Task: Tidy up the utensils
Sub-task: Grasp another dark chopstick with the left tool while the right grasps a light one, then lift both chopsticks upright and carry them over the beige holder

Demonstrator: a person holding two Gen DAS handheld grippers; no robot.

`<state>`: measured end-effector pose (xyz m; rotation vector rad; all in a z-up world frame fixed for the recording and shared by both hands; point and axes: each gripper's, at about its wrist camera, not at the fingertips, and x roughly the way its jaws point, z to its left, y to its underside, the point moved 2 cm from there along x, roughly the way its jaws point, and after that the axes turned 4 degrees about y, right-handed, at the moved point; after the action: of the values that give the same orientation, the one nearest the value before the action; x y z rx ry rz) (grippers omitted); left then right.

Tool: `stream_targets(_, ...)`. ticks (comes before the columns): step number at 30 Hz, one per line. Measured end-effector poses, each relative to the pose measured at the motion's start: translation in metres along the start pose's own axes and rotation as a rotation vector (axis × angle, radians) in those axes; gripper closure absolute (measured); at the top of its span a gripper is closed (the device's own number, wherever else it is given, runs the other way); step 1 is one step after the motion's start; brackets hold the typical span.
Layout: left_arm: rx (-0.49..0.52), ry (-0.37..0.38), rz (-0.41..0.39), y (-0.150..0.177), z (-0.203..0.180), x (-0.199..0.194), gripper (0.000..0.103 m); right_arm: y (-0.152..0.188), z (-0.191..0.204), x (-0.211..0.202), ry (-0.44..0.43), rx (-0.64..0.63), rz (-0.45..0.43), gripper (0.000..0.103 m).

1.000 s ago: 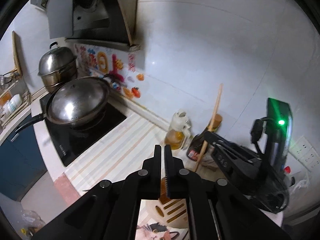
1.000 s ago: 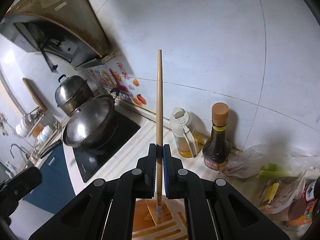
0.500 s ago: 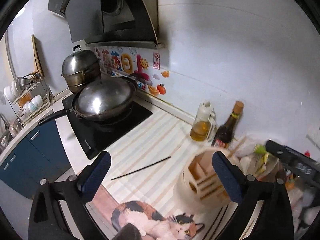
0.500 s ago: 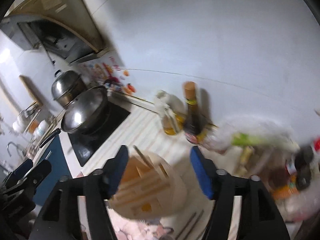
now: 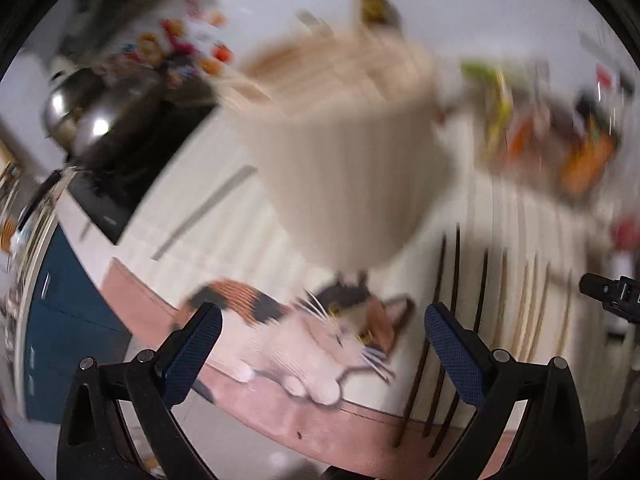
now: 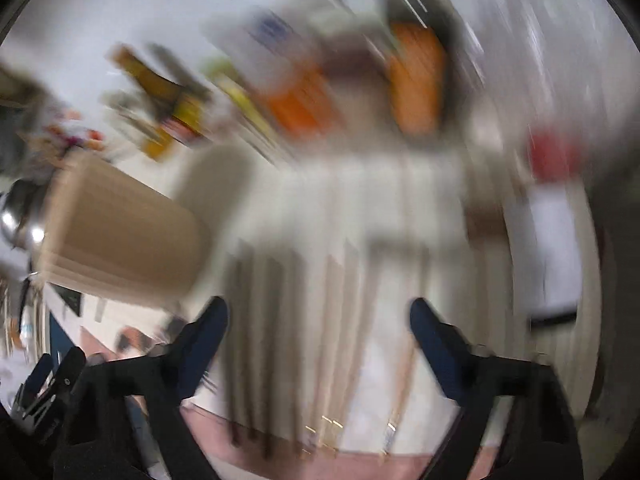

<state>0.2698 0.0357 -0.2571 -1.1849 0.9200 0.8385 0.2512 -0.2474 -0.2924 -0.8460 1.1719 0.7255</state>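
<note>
While both views smear with motion, I can read the near ground well enough. My left gripper (image 5: 322, 344) stands spread wide and empty, pointing steeply down over the cat mat (image 5: 320, 344) at the counter edge. Just to its right lie the chopsticks (image 5: 448, 320), dark ones nearest and pale ones (image 5: 528, 312) further right, laid roughly parallel on the striped mat; that row is what remains to sort, I judge.

My right gripper (image 6: 318, 340) hangs over the same row, seen here as long streaks (image 6: 256, 340) running between its fingers and away from me. Its jaws are closing, yet the pads look clear of any stick; blur stops me saying more. I read the steep downward aim as set for a pinch from above, since flat sticks offer no other hold.

Further off stands the holder (image 5: 344, 136), a beige slotted tub, upright beside the sticks, with pale shafts poking from its top. It sits near so each carry is short. One lone dark stick (image 5: 208, 208) lies left of it, apart from the row.

Beyond: wok (image 5: 100, 124) on the stove at left, bags and bottles (image 5: 560, 120) against the wall at right, too blurred to name singly.
</note>
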Motion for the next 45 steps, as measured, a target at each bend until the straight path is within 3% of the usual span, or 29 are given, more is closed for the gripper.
stream_targets(2,0.046,0.014,0.053,0.007,-0.018,0.028,0.001,0.009,-0.018,0.022,0.032,0.027,0.046,0.046)
stream_targets(6,0.103,0.073,0.171,0.015,-0.049,0.072,0.028,0.023,-0.045,0.055,0.075,0.083,0.092,0.047)
stream_targets(8,0.14,0.067,0.2,0.015,-0.063,0.089,0.028,0.026,-0.051,0.064,0.082,0.09,0.099,0.051)
stream_targets(10,0.172,0.031,0.208,0.013,-0.074,0.1,0.028,0.024,-0.048,0.063,0.102,0.059,0.075,0.066)
stream_targets(12,0.191,0.01,0.212,0.01,-0.081,0.107,0.029,0.023,-0.043,0.065,0.134,0.021,0.071,0.071)
stream_targets(18,0.201,0.03,0.196,0.002,-0.095,0.112,0.062,0.021,-0.034,0.067,0.204,-0.017,0.094,0.084)
stream_targets(21,0.213,0.104,0.217,0.004,-0.105,0.113,0.094,0.023,-0.024,0.07,0.248,-0.108,0.087,0.088)
stream_targets(23,0.229,0.089,0.184,0.007,-0.11,0.111,0.1,0.027,-0.016,0.071,0.251,-0.166,0.078,0.095)
stream_targets(29,0.129,0.086,0.232,0.034,-0.082,0.103,0.1,0.047,-0.013,0.068,0.179,-0.23,0.116,0.096)
stream_targets(33,-0.009,0.135,0.28,0.063,-0.054,0.094,0.1,0.071,-0.031,0.062,0.119,-0.23,0.185,0.096)
stream_targets(36,-0.075,0.188,0.3,0.069,-0.047,0.094,0.099,0.07,-0.036,0.065,0.07,-0.191,0.264,0.096)
stream_targets(38,-0.125,0.22,0.309,0.07,-0.04,0.095,0.094,0.062,-0.032,0.068,0.055,-0.165,0.286,0.096)
stream_targets(40,-0.128,0.234,0.314,0.069,-0.039,0.095,0.091,0.052,-0.027,0.071,0.102,-0.181,0.283,0.092)
stream_targets(45,-0.03,0.167,0.309,0.048,-0.052,0.101,0.091,0.052,0.004,0.082,0.23,-0.293,0.286,0.086)
